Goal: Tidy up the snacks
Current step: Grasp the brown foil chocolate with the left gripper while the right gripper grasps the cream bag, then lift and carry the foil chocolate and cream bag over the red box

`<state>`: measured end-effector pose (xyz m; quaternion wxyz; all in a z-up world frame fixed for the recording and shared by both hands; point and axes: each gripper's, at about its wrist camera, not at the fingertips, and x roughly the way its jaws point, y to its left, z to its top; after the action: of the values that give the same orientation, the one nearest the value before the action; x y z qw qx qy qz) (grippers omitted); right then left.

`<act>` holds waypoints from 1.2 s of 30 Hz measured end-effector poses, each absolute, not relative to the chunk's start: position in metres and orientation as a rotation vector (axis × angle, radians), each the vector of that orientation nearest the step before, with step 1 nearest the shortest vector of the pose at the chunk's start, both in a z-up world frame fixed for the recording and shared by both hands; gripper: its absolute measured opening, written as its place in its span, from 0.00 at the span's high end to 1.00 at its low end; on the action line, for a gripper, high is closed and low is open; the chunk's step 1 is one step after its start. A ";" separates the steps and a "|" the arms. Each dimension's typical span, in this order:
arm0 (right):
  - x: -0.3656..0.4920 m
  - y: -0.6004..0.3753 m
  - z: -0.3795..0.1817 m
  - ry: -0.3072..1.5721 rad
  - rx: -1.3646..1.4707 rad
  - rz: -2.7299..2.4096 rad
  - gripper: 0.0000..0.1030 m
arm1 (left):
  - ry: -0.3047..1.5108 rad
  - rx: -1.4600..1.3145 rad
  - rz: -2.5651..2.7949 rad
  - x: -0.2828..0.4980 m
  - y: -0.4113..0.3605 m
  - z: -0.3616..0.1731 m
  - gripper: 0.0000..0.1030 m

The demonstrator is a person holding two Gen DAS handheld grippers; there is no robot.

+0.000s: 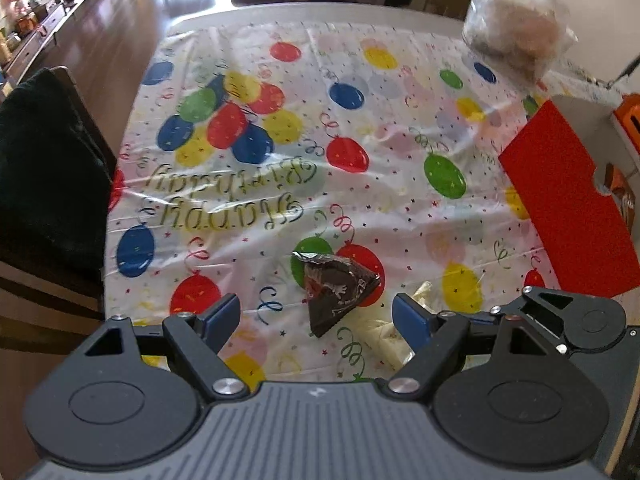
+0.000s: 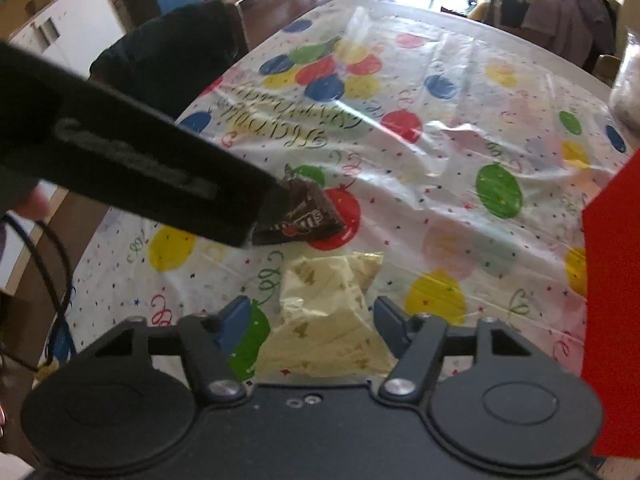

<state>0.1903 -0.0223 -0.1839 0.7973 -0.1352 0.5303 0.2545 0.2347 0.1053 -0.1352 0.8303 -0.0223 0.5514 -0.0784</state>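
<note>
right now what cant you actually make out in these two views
- Red box: its contents; left wrist view, the red flap covers them, and the frame edge cuts the box off.
- Clear bag: what is inside; left wrist view, motion blur.
- Brown candy packet: its left end; right wrist view, the left gripper's dark body covers it.
- Cream packet: its near edge; right wrist view, right gripper hides it.
</note>
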 end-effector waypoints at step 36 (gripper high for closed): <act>0.175 -0.100 -0.141 1.107 -0.071 0.383 0.65 | 1.250 -0.205 -0.119 0.258 0.109 -0.170 0.70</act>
<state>0.1753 -0.0998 -0.1415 0.8327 -0.0336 0.5223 0.1808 0.2583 0.1092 -0.1699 0.8045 -0.0956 0.5836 -0.0554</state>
